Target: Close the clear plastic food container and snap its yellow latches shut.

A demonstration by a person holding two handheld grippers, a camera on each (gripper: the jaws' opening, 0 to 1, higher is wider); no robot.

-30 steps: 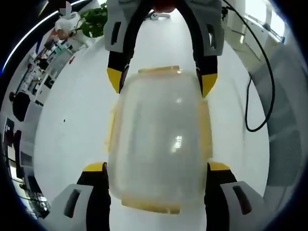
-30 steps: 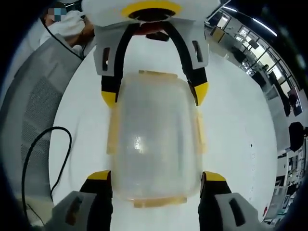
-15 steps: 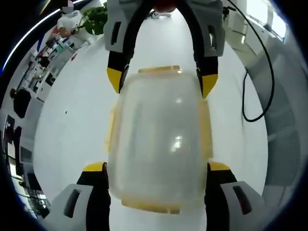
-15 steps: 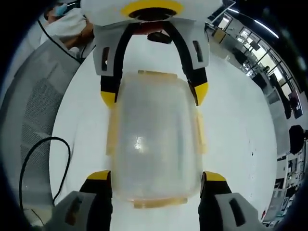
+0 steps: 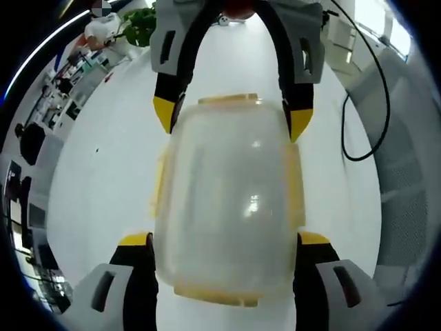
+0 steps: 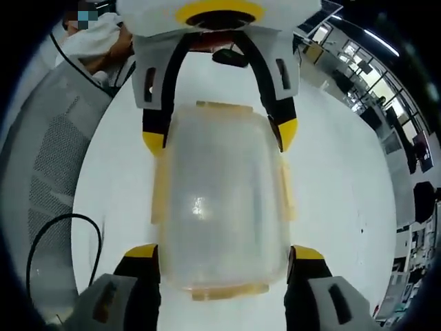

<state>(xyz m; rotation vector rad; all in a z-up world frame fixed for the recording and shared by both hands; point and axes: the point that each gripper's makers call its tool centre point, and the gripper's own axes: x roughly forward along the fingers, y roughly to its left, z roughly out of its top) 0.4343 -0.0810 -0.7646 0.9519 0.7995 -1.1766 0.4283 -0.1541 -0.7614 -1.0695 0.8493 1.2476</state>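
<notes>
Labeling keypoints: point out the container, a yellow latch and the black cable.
clear plastic food container [image 5: 231, 200], left gripper view, middle of the lid.
yellow latch [image 5: 229, 101], left gripper view, latch at the container's far end.
black cable [image 5: 381, 86], left gripper view, the curved run over the white table.

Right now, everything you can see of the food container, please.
The food container is clear, cloudy-looking plastic with rounded corners and pale yellow latches along all four edges. It sits over a white tabletop. The left gripper brackets one end, the right gripper the other, yellow tips at its sides. Whether the lid is seated or the latches are snapped shut can't be told.
</notes>
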